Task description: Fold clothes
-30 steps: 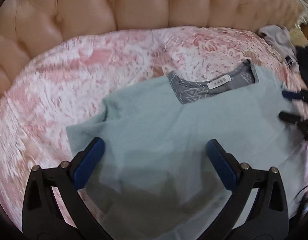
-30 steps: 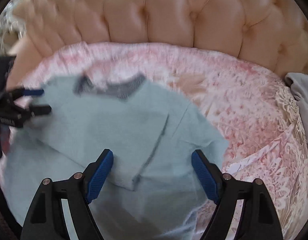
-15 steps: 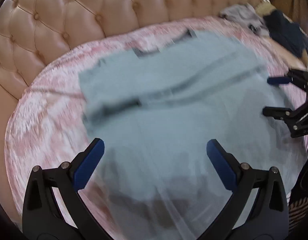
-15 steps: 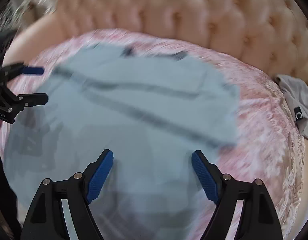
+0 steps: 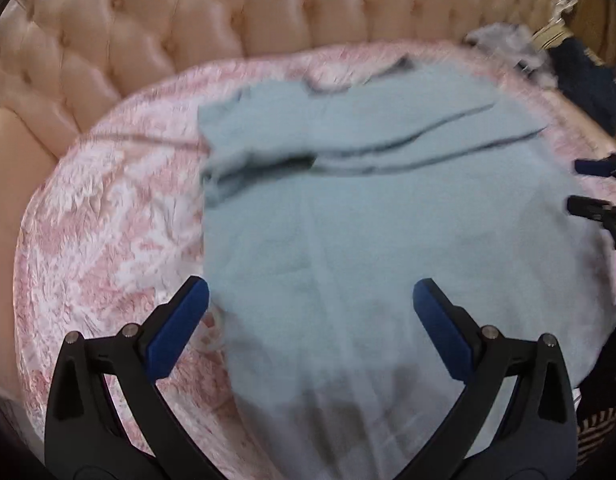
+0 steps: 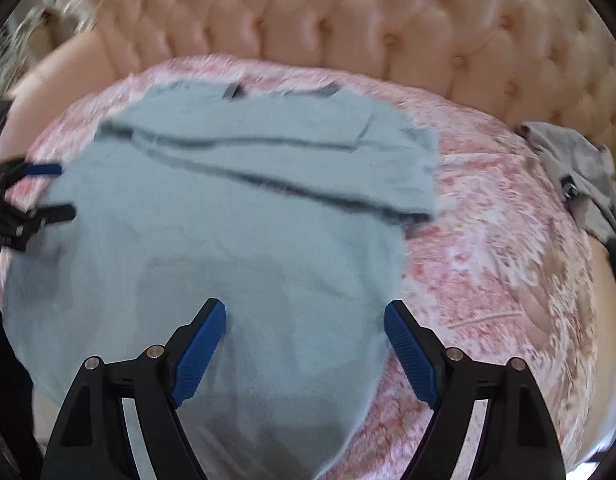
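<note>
— So where was the pale blue shirt (image 5: 371, 220)?

— Spread flat on the pink patterned cover (image 5: 108, 216) of the sofa, its collar at the far end toward the tufted peach backrest (image 5: 212, 12). Both sleeves lay folded inward across the chest, leaving dark creases. The frames were blurred, so finer detail was lost.

— And the grippers?

— The left gripper (image 5: 309, 308) hung above the near hem with its jaws wide apart, gripping nothing. The right gripper (image 6: 304, 326) was likewise above the hem, jaws apart and empty. Each showed at the edge of the other's view, beside the shirt.

— Anything else around?

— A grey garment (image 6: 575, 176) lay on the right, well apart from the shirt, with dark navy cloth (image 5: 587, 76) just beyond it.
</note>
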`<control>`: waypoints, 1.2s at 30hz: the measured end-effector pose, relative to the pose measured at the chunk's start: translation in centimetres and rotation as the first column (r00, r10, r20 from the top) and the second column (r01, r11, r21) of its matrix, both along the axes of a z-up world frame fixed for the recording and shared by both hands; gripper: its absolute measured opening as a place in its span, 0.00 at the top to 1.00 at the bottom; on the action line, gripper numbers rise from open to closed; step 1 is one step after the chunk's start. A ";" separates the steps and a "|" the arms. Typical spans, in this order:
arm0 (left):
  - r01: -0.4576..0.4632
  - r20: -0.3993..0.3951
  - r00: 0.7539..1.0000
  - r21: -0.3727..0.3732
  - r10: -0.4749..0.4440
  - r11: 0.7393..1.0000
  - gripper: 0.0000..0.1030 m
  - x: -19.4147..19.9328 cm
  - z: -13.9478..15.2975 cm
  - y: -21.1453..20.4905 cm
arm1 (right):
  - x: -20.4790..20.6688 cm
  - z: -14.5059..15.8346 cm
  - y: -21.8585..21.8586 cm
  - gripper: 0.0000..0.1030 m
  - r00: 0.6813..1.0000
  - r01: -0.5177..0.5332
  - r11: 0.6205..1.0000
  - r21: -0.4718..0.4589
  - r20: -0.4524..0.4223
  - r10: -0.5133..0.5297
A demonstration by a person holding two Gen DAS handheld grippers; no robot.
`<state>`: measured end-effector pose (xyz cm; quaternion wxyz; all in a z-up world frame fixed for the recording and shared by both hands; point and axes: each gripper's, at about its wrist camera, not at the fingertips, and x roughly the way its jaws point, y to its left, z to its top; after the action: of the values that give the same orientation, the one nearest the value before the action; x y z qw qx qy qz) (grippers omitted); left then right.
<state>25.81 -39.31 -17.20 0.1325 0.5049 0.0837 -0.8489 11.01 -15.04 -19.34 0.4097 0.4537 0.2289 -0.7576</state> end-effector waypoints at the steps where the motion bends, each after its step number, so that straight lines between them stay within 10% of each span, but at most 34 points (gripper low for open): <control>1: 0.010 -0.001 1.000 0.010 -0.010 1.000 0.00 -0.1 0.2 0.4 | 0.4 0.2 -0.2 0.20 1.000 -0.005 1.000 -0.015 0.016 0.006; 5: 0.034 0.068 0.997 -0.019 -0.033 0.999 0.01 0.5 -1.2 1.5 | 3.9 -1.9 -1.5 0.20 0.991 -0.109 0.986 0.126 -0.058 0.117; 14: -0.010 0.076 0.997 -0.176 0.024 0.984 0.00 4.8 0.3 4.1 | 6.0 0.3 0.7 0.16 0.993 -0.052 0.995 0.086 -0.106 0.061; 36: -0.105 0.112 0.987 -0.068 0.112 0.992 0.00 8.7 -2.2 6.6 | 9.9 -1.7 4.3 0.14 0.996 0.002 0.997 0.077 -0.090 0.005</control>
<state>34.54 -32.70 -19.43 0.1987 0.5434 0.0768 -0.8120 20.94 -10.73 -21.09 0.3817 0.4344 0.2763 -0.7676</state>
